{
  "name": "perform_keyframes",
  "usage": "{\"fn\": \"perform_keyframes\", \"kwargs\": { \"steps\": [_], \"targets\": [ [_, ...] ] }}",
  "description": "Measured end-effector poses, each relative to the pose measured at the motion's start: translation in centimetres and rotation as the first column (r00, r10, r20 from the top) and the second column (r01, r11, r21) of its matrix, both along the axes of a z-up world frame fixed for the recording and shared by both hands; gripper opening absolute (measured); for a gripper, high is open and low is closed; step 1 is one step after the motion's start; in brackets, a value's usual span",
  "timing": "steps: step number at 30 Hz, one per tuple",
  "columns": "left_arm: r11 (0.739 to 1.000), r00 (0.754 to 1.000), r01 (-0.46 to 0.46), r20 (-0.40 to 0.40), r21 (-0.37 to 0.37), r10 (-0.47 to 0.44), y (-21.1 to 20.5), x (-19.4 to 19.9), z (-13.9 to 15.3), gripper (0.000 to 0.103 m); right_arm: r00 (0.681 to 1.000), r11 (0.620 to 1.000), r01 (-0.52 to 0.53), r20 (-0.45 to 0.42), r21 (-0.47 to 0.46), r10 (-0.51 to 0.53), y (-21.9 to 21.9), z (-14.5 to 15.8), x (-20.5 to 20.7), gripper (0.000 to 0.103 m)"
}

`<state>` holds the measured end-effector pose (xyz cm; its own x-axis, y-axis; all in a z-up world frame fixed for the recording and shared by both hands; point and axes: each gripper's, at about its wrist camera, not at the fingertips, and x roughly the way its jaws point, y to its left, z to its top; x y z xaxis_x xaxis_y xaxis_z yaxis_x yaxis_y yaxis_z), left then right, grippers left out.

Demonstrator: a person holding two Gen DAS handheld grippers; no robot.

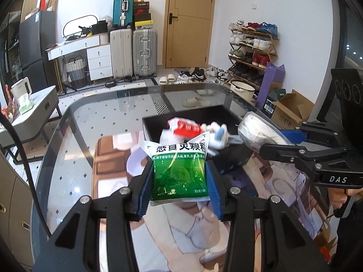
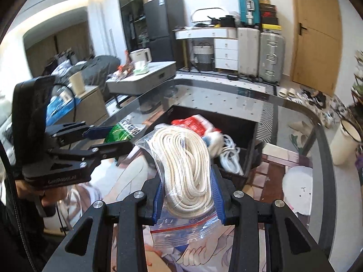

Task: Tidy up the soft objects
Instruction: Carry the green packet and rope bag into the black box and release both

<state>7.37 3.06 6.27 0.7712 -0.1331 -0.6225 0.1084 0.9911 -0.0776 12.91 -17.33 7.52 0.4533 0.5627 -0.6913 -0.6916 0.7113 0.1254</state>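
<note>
Progress looks partial, judging by how things lie: the black bin (image 2: 249, 140) on the glass table (image 1: 95, 122) already holds a red-and-white packet (image 1: 188, 128), some white soft pieces and a coil of white cord (image 2: 230, 156), while two items are in the air near it. The left gripper (image 1: 180, 179) is clamped on a green sachet (image 1: 179, 174), its blue pads pressing both side edges (the sachet stands upright, its printed top towards the bin). The right gripper (image 2: 188, 192) is clenched around a clear zip bag of cream rope (image 2: 186, 170), the bag's red seal strip hanging below the jaws. Both loads hang above the printed mat (image 2: 295, 185) just short of the bin's near wall. What remains, I judge, is to carry each over the rim and let go. The two grippers sit close side by side, so they could crowd one another over the opening; the bin's heaped contents leave less room at its middle.
</note>
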Motion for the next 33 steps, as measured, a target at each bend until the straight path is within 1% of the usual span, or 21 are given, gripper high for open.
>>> {"fn": "perform_keyframes", "kwargs": {
  "steps": [7, 14, 23, 33],
  "targets": [
    [1.000, 1.000, -0.005, 0.012, -0.011, 0.005, -0.1, 2.4, 0.5, 0.043, 0.995, 0.995, 0.094, -0.028, 0.039, -0.093, 0.0, 0.5, 2.4, 0.037],
    [1.000, 1.000, -0.002, 0.012, -0.012, 0.002, -0.8, 4.7, 0.3, 0.043, 0.981, 0.981, 0.185, -0.077, 0.067, -0.180, 0.5, -0.2, 5.4, 0.037],
    [1.000, 1.000, 0.006, 0.003, 0.004, -0.006, -1.6, 6.9, -0.6, 0.043, 0.970, 0.972, 0.224, -0.113, 0.068, -0.216, 1.8, -1.8, 8.4, 0.037],
    [0.998, 1.000, 0.008, -0.016, 0.058, -0.007, -2.5, 8.9, -1.9, 0.043, 0.967, 0.973, 0.230, -0.120, 0.009, -0.227, 3.7, -3.2, 10.4, 0.037]
  ]
}}
